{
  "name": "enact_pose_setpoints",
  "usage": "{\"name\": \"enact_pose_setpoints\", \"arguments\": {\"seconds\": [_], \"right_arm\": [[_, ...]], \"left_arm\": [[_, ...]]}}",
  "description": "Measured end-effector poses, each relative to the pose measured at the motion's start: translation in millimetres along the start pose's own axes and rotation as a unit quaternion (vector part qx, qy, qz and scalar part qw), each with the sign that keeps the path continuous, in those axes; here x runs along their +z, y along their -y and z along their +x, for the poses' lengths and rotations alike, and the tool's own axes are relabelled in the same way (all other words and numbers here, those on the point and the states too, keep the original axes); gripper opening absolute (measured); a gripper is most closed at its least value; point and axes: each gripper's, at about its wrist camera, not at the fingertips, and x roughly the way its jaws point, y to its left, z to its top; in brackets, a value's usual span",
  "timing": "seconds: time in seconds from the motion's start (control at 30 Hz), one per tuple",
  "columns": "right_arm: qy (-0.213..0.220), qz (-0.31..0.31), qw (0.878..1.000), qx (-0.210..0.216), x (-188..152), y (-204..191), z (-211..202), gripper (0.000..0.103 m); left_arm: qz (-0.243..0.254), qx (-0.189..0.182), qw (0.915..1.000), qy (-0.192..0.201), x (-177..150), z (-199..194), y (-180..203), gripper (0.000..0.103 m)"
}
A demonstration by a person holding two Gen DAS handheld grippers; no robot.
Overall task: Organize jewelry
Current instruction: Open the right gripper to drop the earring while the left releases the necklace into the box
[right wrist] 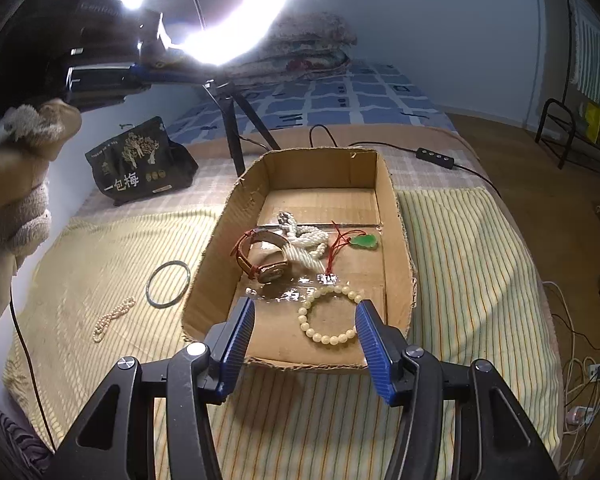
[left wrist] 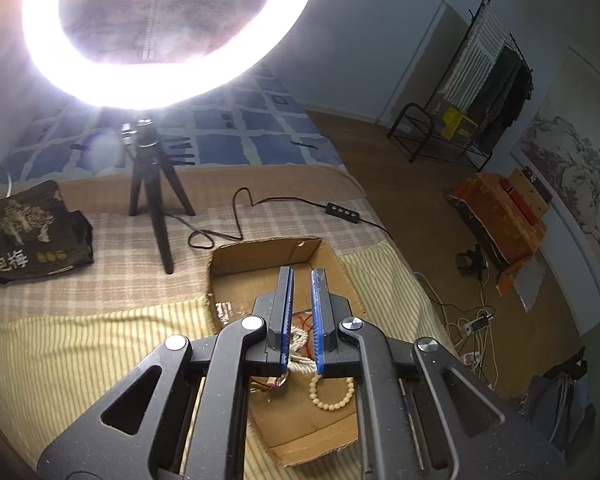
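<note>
A shallow cardboard box (right wrist: pixel 392 208) lies on a striped cloth on the bed. In it are a cream bead bracelet (right wrist: pixel 330 314), a brown-strap watch (right wrist: pixel 260 258), a white pearl necklace (right wrist: pixel 306 238) and a green pendant on red cord (right wrist: pixel 363 242). A dark bangle (right wrist: pixel 168 284) and a small pearl strand (right wrist: pixel 114 318) lie on the cloth left of the box. My right gripper (right wrist: pixel 305 312) is open and empty at the box's near edge, over the bead bracelet. My left gripper (left wrist: pixel 302 280) hovers above the box (left wrist: pixel 220 276) with its jaws nearly closed and nothing between them; the bead bracelet (left wrist: pixel 332 394) shows below it.
A lit ring light on a black tripod (left wrist: pixel 156 196) stands behind the box, its cable and switch (left wrist: pixel 338 210) trailing right. A black printed bag (right wrist: pixel 140 164) lies at the back left. The bed's right edge drops to a wooden floor (right wrist: pixel 540 200) with cables.
</note>
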Motion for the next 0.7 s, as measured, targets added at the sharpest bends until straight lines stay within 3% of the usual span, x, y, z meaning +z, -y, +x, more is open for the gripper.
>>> {"name": "enact_pose_setpoints", "arguments": {"seconds": [0.43, 0.7], "right_arm": [[0.010, -0.006, 1.000, 0.017, 0, -20, -22, 0.057], [0.013, -0.011, 0.999, 0.045, 2, -48, -31, 0.059]], "left_arm": [[0.006, 0.034, 0.9993, 0.014, -23, -53, -25, 0.006], [0.004, 0.062, 0.9978, 0.021, -51, -98, -61, 0.006]]}}
